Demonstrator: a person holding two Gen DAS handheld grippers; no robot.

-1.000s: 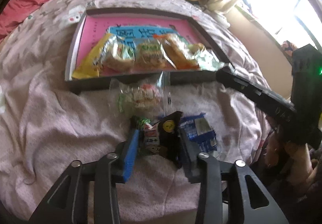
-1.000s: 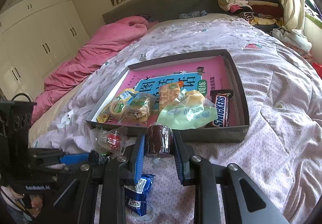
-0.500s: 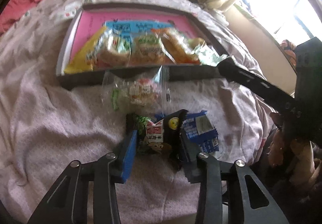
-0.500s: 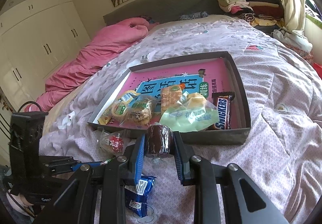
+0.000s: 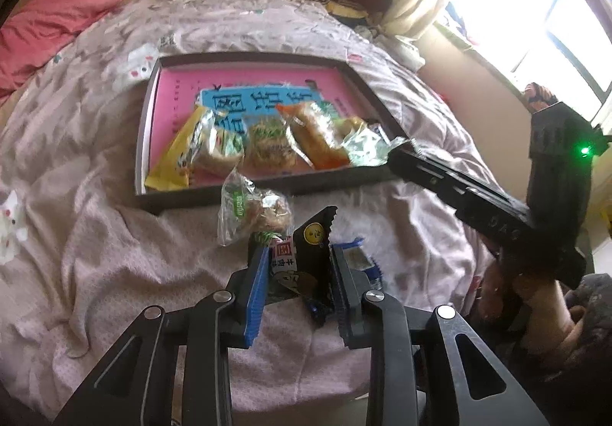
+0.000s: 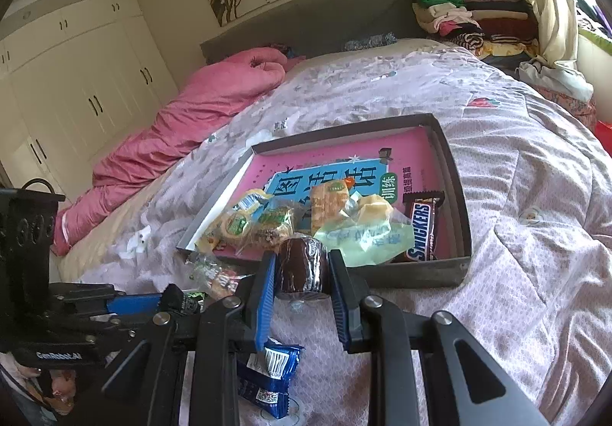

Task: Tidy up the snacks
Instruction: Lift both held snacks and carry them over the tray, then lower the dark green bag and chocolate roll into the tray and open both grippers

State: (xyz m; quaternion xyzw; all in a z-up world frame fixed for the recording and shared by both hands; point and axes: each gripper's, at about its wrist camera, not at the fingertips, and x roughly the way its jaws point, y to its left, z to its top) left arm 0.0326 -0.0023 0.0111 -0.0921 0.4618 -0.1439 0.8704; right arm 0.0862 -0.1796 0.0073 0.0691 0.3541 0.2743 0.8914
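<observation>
While the left tool (image 5: 296,269) hangs over the bed (image 5: 95,254), its jaws are closing on a black snack packet (image 5: 311,261) with a yellow sticker, and both pads already press the wrapper's sides, so the packet stands upright between them. Just beyond its tips lies a clear bag with a pastry (image 5: 254,212) on the quilt, touching the near wall of the dark tray (image 5: 143,135). Behind the right pad a blue wrapper (image 5: 361,261) peeks out. Farther ahead, inside the tray, a row of wrapped snacks (image 5: 267,147) lies on a pink sheet. Off to the right of the tool, the right tool (image 5: 401,154) reaches toward the tray's near right corner, a hand (image 5: 535,311) under its body.

Seen from the right wrist, the right tool (image 6: 302,269) is clamped narrowly on a dark brown round cake (image 6: 302,269) in clear wrap, held just short of the tray (image 6: 455,196)'s near wall. Past its tips, in the tray, sit a pale green bag (image 6: 367,238), a Snickers bar (image 6: 422,231) to the right and small wrapped cakes (image 6: 248,223) to the left. Below the tool, on the quilt, lies the blue wrapper (image 6: 267,376). To its left the left tool (image 6: 172,301) shows from the side, gripping the dark packet, with the clear bag (image 6: 214,273) just beyond it.
</observation>
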